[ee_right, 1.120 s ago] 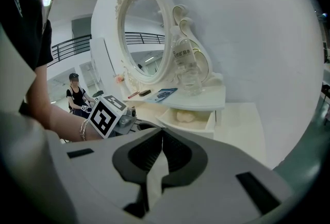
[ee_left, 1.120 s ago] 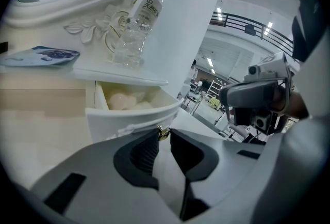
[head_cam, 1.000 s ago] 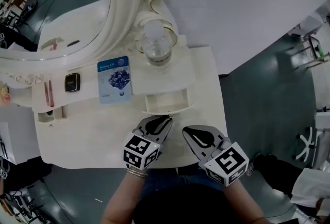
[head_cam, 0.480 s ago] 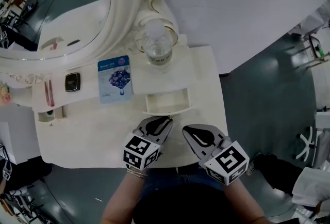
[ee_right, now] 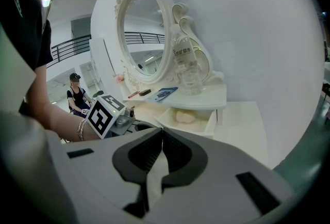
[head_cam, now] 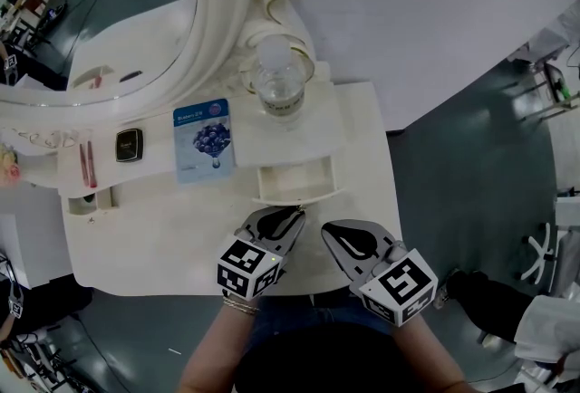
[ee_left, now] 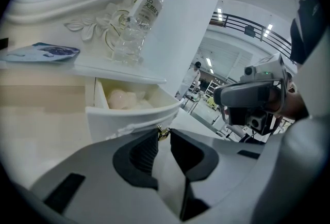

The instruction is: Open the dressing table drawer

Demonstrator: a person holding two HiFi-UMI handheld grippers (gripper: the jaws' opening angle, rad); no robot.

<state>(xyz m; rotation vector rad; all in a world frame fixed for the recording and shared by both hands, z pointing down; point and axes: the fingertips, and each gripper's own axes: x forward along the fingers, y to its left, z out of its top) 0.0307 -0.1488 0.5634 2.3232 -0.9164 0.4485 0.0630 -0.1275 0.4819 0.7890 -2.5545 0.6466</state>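
The left gripper [head_cam: 295, 213] has its jaws nipped on the small gold knob [ee_left: 163, 132] of the drawer [head_cam: 292, 195], which stands pulled out from under the shelf [head_cam: 328, 124]. Just beside it, over the table [head_cam: 154, 246], the right gripper [head_cam: 328, 230] hangs with its jaws pressed together on nothing. A bottle [head_cam: 276, 85] stands on the shelf above the drawer.
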